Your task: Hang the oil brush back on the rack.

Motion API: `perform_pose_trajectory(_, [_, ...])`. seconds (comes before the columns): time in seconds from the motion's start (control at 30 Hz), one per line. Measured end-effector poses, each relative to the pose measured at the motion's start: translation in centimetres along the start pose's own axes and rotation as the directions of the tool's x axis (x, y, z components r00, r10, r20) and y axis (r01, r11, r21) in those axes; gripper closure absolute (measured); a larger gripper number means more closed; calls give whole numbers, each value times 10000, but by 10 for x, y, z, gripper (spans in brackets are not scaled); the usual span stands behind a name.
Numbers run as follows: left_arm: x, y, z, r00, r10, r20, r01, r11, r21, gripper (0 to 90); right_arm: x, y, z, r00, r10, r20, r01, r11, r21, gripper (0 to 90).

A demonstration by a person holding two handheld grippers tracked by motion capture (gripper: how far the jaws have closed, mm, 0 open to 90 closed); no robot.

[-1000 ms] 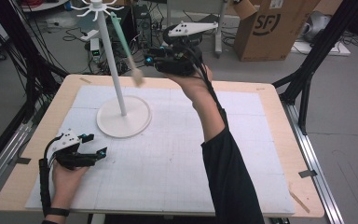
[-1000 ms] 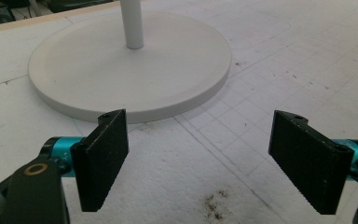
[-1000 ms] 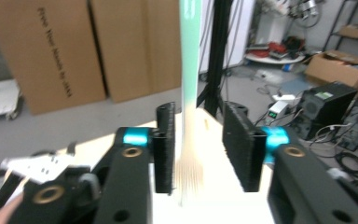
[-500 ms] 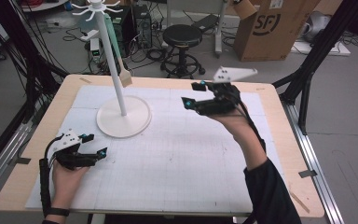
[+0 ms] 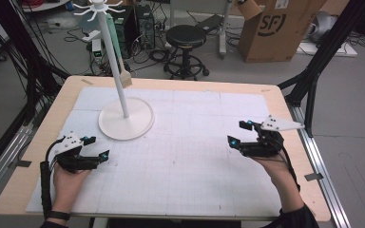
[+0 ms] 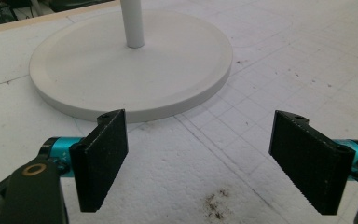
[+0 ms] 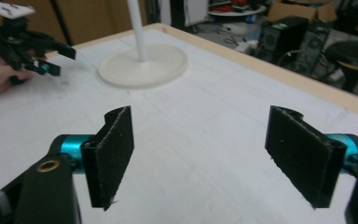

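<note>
On white foam: round-based stand [image 5: 126, 124].

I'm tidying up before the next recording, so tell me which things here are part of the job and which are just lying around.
Part of the job:
- white stand
- brush hanging from its hooks
- left gripper, open
- right gripper, open

Just lying around:
- cardboard box
- black stool
- cables on the floor

Two grippers – left gripper [image 5: 94, 148], right gripper [image 5: 239, 133]. One white stand [image 5: 125, 124], ahead of the left jaws. One brush [image 5: 120, 64] hanging on it.
</note>
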State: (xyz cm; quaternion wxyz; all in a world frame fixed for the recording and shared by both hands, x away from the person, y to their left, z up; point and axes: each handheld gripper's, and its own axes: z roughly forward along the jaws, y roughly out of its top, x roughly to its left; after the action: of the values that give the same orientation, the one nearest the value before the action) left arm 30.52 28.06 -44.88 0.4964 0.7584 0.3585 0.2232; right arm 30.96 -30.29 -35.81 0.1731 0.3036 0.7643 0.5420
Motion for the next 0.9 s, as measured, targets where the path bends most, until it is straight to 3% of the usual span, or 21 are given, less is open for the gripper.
perform_pose_trajectory(0.17, [1,0,-1,10000,-85,50,85,10000,-47,196,-7,-36,-16,9965,468,686,-467,9989,-29,209])
perform_pose_trajectory(0.33, [2,0,-1,9999,-159,29,159,9999,-61,193,-17,-70,-22,9853,1204,1210,-1195,9927,-147,209])
perform_pose_trajectory(0.4, [2,0,-1,9999,-157,39,157,9999,-61,193,-21,-76,-23,9797,1427,1409,-1444,9895,15,209])
perform_pose_trajectory(0.63, [3,0,-1,9997,-223,63,224,9997,-84,193,-26,-93,-27,9662,1789,1854,-1790,9837,-163,209])
perform_pose_trajectory(0.9, [3,0,-1,9997,-222,46,222,9997,-90,193,-30,-102,-26,9584,1940,2095,-1932,9809,-243,210])
